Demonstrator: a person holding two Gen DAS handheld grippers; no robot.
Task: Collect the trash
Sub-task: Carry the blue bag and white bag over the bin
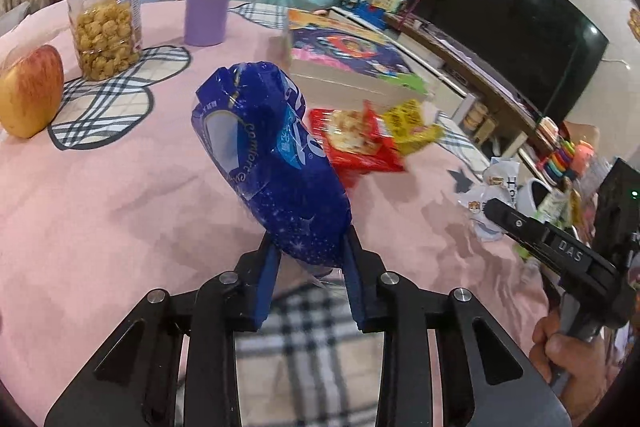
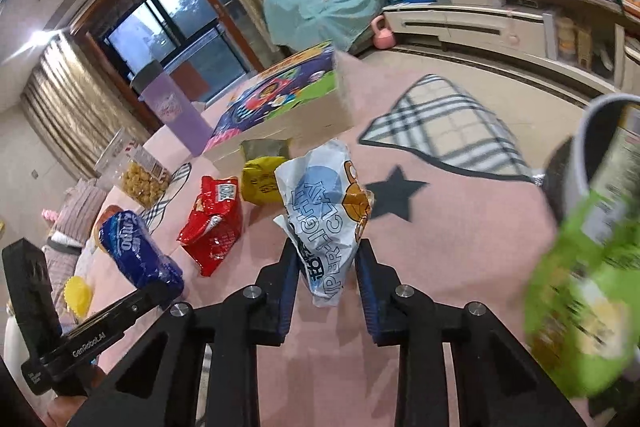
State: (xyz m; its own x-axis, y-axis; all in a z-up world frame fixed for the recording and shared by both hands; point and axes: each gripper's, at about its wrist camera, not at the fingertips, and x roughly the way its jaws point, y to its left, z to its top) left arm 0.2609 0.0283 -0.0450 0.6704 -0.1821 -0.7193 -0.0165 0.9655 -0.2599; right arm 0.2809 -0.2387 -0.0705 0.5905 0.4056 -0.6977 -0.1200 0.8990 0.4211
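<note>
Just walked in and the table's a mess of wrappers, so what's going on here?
A person is clearing trash off the pink tablecloth with a handheld gripper in each hand. The left gripper is shut on a blue wrapper, and the right gripper is shut on a white "super light clay" bag. A red snack packet and a yellow packet still lie on the cloth. A white bin holding a green wrapper stands at the right.

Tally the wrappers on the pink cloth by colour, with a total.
Blue: 1
Red: 1
Yellow: 1
White: 1
Total: 4
</note>
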